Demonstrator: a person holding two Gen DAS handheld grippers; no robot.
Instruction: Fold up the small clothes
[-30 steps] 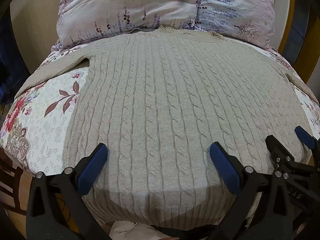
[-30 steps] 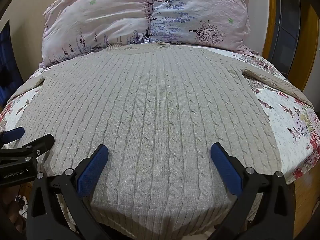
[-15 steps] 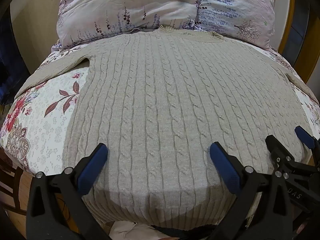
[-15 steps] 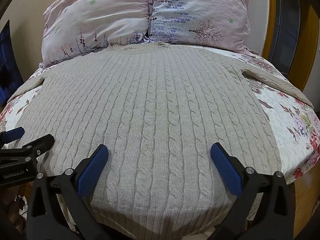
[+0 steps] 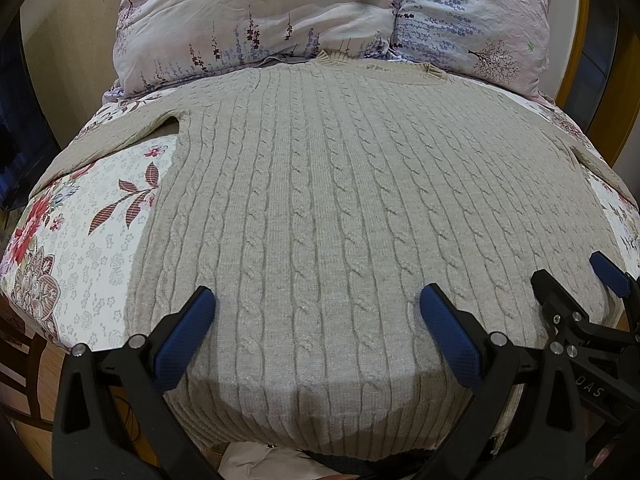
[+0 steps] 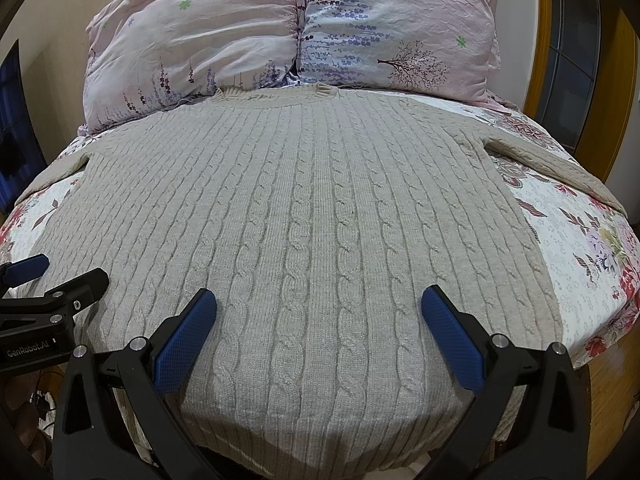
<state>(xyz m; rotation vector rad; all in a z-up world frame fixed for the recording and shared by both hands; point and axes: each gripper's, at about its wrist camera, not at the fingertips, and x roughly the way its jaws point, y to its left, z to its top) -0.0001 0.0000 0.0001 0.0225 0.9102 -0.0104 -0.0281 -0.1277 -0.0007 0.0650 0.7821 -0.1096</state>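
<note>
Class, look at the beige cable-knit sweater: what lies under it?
The sweater lies flat on a floral bedspread, which shows beside its body and under both sleeves. Two pillows sit behind the collar. Whatever lies directly beneath the knit is covered.

The sweater (image 5: 344,216) is light gray-tan with bumpy rope lines running from neck to bottom. It lies flat and spread open, front or back side up I cannot tell. Its neck hole points to 12 o'clock and its bottom edge hangs down at 6 o'clock. One sleeve (image 5: 120,140) stretches out toward 9 o'clock. The other sleeve (image 6: 552,164) stretches out toward 3 o'clock. Nothing is folded yet.
</note>
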